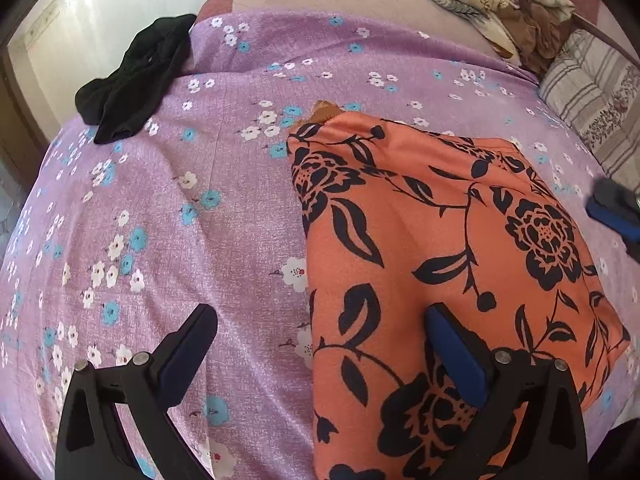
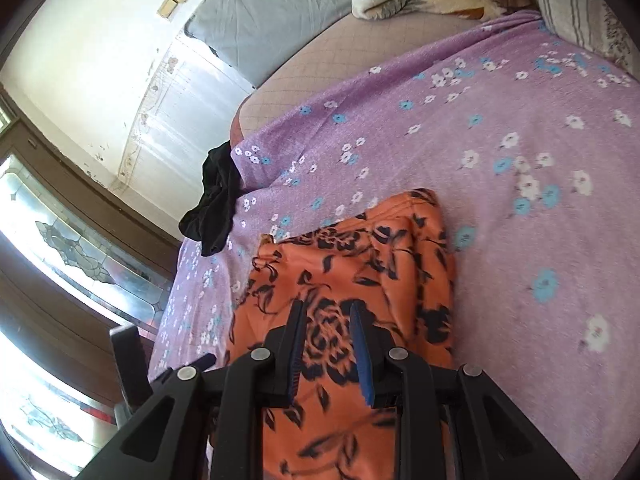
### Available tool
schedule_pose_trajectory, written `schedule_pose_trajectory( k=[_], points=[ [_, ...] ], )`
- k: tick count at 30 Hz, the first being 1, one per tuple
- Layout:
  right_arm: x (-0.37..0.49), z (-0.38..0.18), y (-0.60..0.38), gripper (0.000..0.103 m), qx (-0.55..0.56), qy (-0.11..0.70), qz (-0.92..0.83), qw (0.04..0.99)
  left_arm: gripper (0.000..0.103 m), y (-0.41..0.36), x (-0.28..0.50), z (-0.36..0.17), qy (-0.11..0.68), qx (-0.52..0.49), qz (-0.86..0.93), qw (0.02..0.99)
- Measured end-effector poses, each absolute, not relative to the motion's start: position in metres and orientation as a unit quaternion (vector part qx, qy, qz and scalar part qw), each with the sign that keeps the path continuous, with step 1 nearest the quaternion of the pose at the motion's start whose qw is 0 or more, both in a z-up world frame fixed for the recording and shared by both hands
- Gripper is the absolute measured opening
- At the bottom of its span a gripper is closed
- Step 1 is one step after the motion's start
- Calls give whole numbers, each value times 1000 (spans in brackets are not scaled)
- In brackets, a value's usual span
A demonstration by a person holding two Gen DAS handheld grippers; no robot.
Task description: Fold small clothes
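An orange garment with a black flower print (image 1: pixel 440 248) lies folded flat on the purple flowered bedsheet (image 1: pixel 180 208). My left gripper (image 1: pixel 320 320) is open and empty, hovering over the garment's left edge, with its right finger above the cloth. The right gripper shows at the right edge of this view (image 1: pixel 616 208). In the right wrist view the same garment (image 2: pixel 360 264) lies below my right gripper (image 2: pixel 326 312), whose jaws stand partly open with nothing between them. A black garment (image 1: pixel 132 80) lies crumpled at the bed's far left edge; it also shows in the right wrist view (image 2: pixel 216 204).
A cream and brown blanket (image 1: pixel 500 4) is heaped at the head of the bed beside a striped pillow (image 1: pixel 592 100). A grey mattress or cushion (image 2: pixel 276 12) leans on the wall. A glass door (image 2: pixel 60 240) stands left of the bed.
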State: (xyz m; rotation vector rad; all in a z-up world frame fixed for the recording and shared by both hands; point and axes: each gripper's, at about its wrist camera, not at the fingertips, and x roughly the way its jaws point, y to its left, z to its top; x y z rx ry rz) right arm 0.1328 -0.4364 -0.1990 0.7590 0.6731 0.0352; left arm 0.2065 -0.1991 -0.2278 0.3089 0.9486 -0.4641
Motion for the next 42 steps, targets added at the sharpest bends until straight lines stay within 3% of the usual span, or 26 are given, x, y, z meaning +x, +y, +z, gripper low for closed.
schedule_pose_trajectory(
  k=[5,8,31,33,42],
  points=[
    [167,-215,-436,26,372,364,-4,854,103,-200,206,-229,443,148,-221,856],
    [180,-239,-443,34,390,397,-13,831,103,-201,205,-228,443,149,-222,856],
    [161,-221,-440,39,374,381,17,845,103,-201,200,-227,430,155,-218,862],
    [167,-232,-436,55,377,407,15,832,103,-201,200,-227,429,159,-218,862],
    [154,-224,-432,56,367,395,13,842,103,-186,198,-234,408,130,-245,870]
  ],
)
